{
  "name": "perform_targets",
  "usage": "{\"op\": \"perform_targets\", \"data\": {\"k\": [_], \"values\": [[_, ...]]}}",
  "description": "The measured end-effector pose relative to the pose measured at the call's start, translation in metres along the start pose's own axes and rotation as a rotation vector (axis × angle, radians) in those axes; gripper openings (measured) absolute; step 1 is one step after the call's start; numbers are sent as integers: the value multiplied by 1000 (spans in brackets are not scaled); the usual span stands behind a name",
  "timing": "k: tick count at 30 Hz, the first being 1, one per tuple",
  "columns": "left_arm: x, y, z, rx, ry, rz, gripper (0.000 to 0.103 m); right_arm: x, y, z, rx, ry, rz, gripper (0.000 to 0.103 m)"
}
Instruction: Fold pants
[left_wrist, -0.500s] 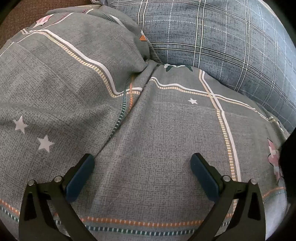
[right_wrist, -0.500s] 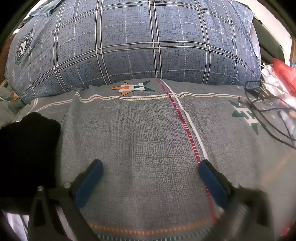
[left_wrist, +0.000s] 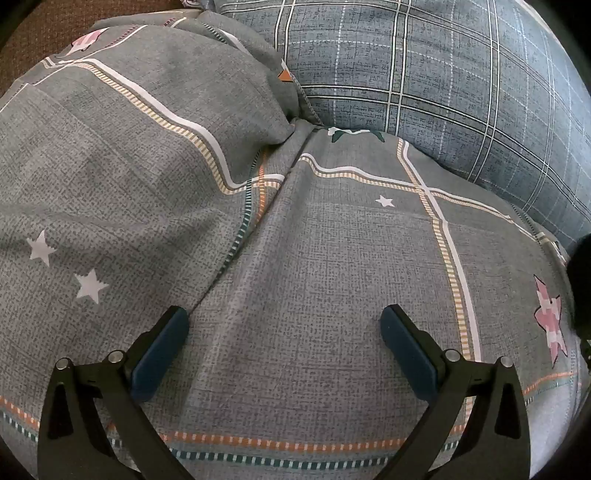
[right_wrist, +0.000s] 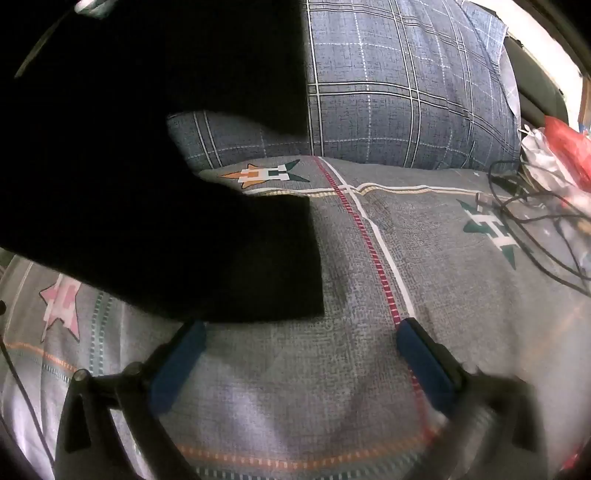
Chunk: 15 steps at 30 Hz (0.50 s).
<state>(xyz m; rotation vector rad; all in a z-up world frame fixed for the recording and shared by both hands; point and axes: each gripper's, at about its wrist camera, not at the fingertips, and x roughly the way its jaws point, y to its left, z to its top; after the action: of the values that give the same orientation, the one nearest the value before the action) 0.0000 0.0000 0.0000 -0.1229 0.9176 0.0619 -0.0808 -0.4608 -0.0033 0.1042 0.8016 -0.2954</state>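
Left wrist view: looks steeply down, close over grey patterned bedspread, plaid pillow at far edge. Right wrist view: same downward tilt, close. Shared: bedspread, pillow, black pants.

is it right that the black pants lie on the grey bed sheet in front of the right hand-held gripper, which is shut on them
Not quite. The right wrist view shows the black pants on the grey bed sheet in front of the right hand-held gripper, but its jaws stand wide open, with only sheet between them. It is not shut on the pants.
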Motion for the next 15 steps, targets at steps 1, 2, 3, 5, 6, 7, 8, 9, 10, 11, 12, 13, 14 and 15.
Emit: {"op": "perform_targets", "data": {"k": [1,2,3,5,6,7,8,9,10,11,12,13,14,15], "values": [[0,0,0,0,0,0,103,0,0,0,0,0,1,103],[0,0,0,0,0,0,103,-1,0,0,0,-1,1,103],[0,0,0,0,0,0,103,-1,0,0,0,-2,0,103],[0,0,0,1,0,2,103,-1,0,-1,0,-3,-1,103],[-1,0,0,1,0,1,103,-1,0,-1,0,-4,0,103],[-1,0,0,1,0,1,103,-2,1,-1,-1,-4,-1,103],[-1,0,0,1,-1,2,103,-1,1,-1,-1,-5,-1,103],[-1,0,0,1,-1,2,103,-1,1,-2,-1,-5,-2,103],[-1,0,0,1,-1,1,103,-1,0,0,0,-3,-1,103],[-1,0,0,0,-1,0,103,-1,1,0,0,-3,-1,103],[-1,0,-1,1,-1,1,103,-2,1,0,-1,-3,-1,103],[0,0,-2,1,-1,1,103,-1,1,0,-1,-3,-1,103],[1,-1,-3,0,-1,0,103,-1,0,0,0,-2,-1,103],[1,-1,-3,1,-1,1,103,-2,1,0,0,-2,-1,103]]}}
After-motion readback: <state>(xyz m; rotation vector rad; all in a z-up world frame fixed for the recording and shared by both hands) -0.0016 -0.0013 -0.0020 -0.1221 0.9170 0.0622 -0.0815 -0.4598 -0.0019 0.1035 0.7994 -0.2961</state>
